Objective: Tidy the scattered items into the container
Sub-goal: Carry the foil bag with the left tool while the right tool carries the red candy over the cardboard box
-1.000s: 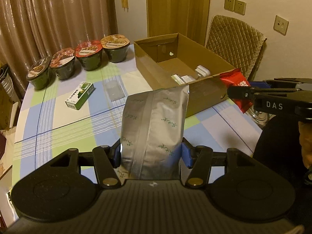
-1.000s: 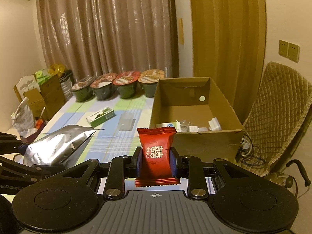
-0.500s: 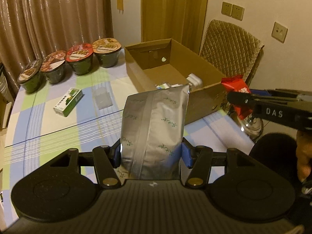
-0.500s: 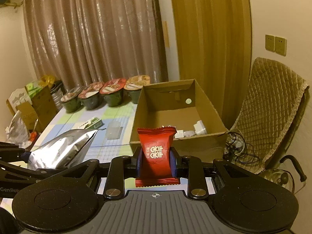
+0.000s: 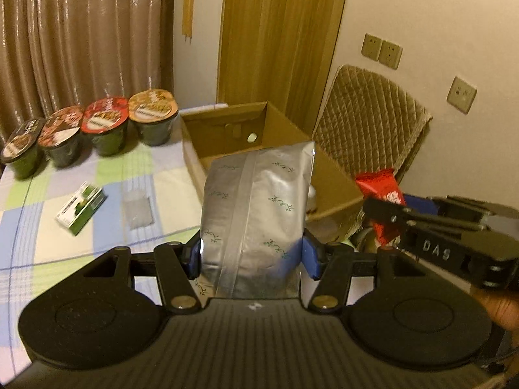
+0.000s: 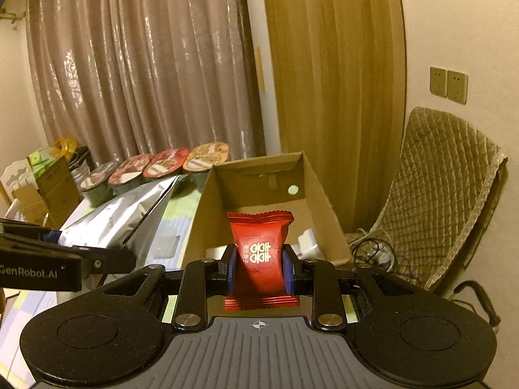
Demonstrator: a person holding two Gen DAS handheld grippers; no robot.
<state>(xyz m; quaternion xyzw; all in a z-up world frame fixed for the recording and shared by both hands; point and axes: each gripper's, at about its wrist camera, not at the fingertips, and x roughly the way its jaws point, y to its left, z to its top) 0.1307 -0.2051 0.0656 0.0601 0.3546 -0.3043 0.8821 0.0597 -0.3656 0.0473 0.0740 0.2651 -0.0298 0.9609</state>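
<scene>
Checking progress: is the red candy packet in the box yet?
Not yet: the right claw holds the red candy packet before the cardboard box.

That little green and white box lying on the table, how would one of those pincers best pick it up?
The green and white box lies flat on the checked tablecloth, with nothing touching it. Probably best to come straight down from above and close the fingers across its two long sides, near the middle: that is its narrow width, and the faces there look flat and parallel.
</scene>
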